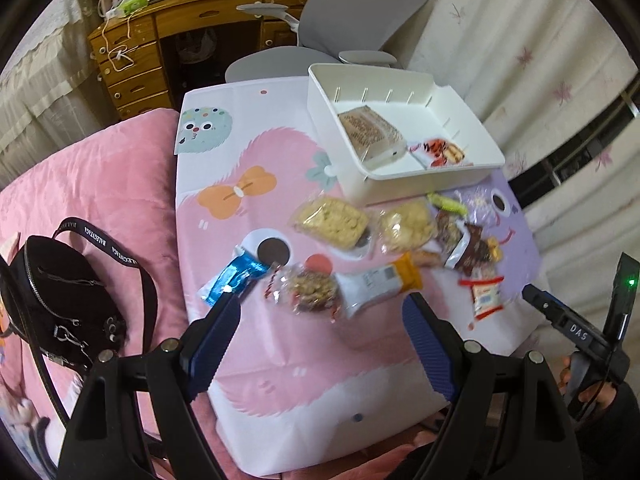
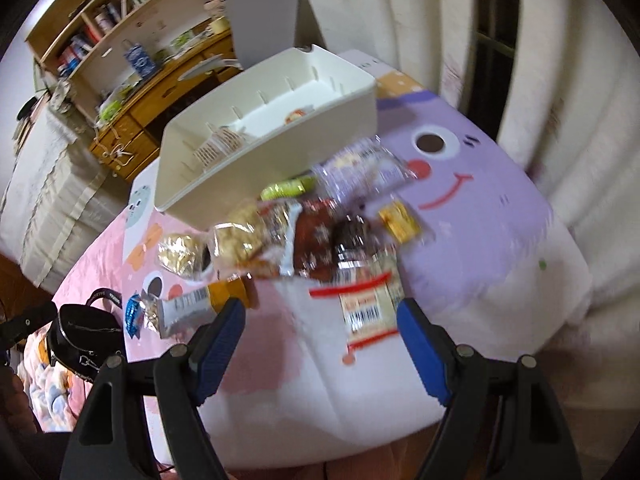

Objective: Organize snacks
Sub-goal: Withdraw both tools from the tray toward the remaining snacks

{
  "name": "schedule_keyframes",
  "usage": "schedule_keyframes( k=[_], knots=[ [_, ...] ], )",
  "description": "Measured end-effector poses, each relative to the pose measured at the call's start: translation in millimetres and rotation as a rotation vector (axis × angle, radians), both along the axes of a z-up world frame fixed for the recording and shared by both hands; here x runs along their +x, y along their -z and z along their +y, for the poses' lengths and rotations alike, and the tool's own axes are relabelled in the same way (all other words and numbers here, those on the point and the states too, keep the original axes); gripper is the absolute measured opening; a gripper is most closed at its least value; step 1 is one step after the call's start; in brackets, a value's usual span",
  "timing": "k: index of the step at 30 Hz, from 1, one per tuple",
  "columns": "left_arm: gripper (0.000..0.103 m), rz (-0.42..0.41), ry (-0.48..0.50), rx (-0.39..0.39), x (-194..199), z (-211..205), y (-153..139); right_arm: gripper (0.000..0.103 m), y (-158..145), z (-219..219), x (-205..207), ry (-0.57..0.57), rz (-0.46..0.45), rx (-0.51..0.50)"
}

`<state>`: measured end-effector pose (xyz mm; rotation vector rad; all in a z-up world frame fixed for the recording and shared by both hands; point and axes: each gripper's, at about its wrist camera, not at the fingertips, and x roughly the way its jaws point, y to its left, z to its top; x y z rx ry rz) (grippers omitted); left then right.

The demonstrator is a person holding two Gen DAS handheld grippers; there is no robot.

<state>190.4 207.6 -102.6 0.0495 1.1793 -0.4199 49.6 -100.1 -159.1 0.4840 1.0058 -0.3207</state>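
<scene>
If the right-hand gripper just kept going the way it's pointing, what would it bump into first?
Probably the red-and-white barcoded snack packet, which lies just ahead of the open right gripper between its fingers. Blur makes depth unsure; it might meet the cartoon table cover first.

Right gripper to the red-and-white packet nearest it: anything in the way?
Nothing visible. The right gripper is open and empty, and the red-and-white packet lies flat on the table cover just ahead of its fingers, partly in the gap between them. The snack pile and white bin lie beyond it.
</scene>
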Motion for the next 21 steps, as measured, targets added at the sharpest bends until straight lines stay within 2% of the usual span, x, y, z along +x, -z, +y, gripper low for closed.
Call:
schedule_keyframes(
  k=[10, 21],
  knots=[
    [0.082, -0.014, 0.057, 0.029, 0, 21, 33, 0.079, 22, -2, -22, 0.098, 0.045, -0.014],
    [0.082, -0.021, 0.007, 0.084, 23, 41, 65, 0.079, 43, -15, -20, 0.089, 0.08, -0.048]
  ],
)
